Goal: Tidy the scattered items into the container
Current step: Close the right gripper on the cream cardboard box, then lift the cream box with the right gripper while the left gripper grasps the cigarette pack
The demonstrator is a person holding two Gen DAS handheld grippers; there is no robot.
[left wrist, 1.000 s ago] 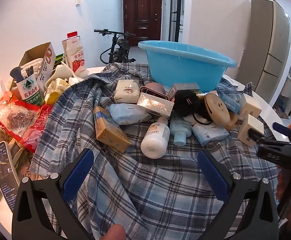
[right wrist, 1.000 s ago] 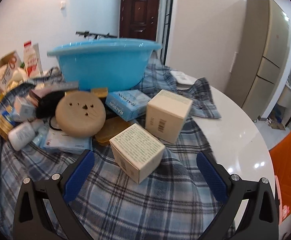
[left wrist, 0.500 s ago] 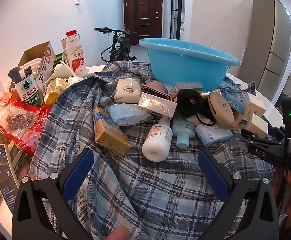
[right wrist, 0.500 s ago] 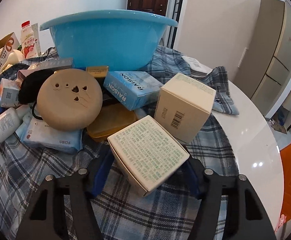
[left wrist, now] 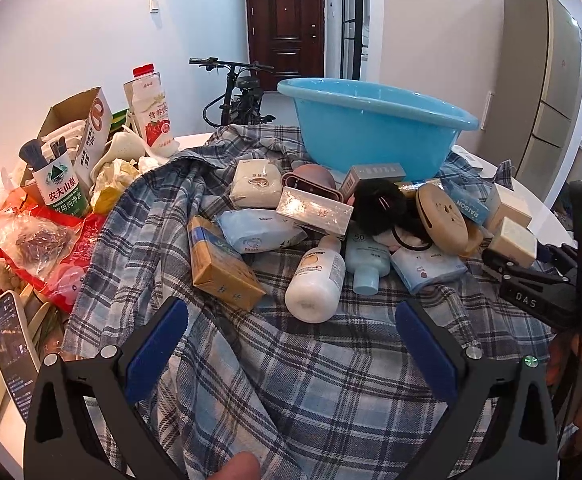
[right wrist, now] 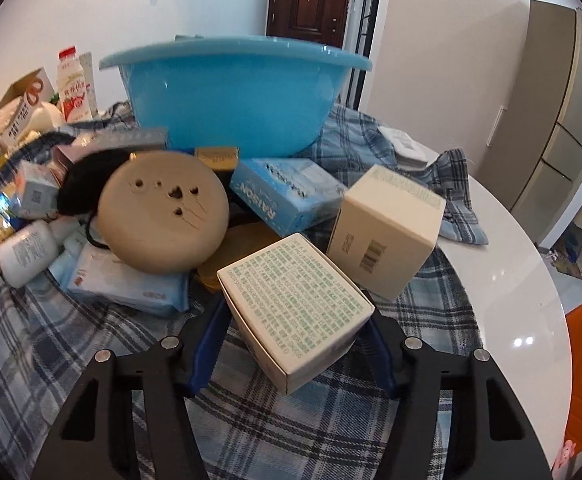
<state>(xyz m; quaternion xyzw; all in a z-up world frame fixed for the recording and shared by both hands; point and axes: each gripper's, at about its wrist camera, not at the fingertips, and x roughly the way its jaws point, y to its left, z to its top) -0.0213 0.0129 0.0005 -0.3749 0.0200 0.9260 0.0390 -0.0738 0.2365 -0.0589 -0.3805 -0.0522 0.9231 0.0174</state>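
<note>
A blue plastic basin [left wrist: 375, 128] stands at the back of a plaid cloth [left wrist: 291, 380]; it also shows in the right wrist view [right wrist: 235, 96]. Scattered items lie in front of it: a white bottle [left wrist: 317, 280], a tan carton [left wrist: 221, 268], a round beige case [right wrist: 163, 212], a blue RAISON box [right wrist: 287, 200]. My right gripper [right wrist: 295, 320] is shut on a cream box with green print [right wrist: 295, 304], low over the cloth. The same box [left wrist: 513, 242] shows in the left wrist view. My left gripper [left wrist: 291, 336] is open and empty, in front of the white bottle.
A second cream box [right wrist: 387, 228] stands just behind the held one. Snack bags, a milk bottle [left wrist: 151, 112] and a cardboard box crowd the left. A phone [left wrist: 11, 344] lies at the left edge. The white table rim [right wrist: 523, 280] curves on the right.
My right gripper moved forward and closed its fingers around the cream box with green print. My left gripper stayed open and barely moved.
</note>
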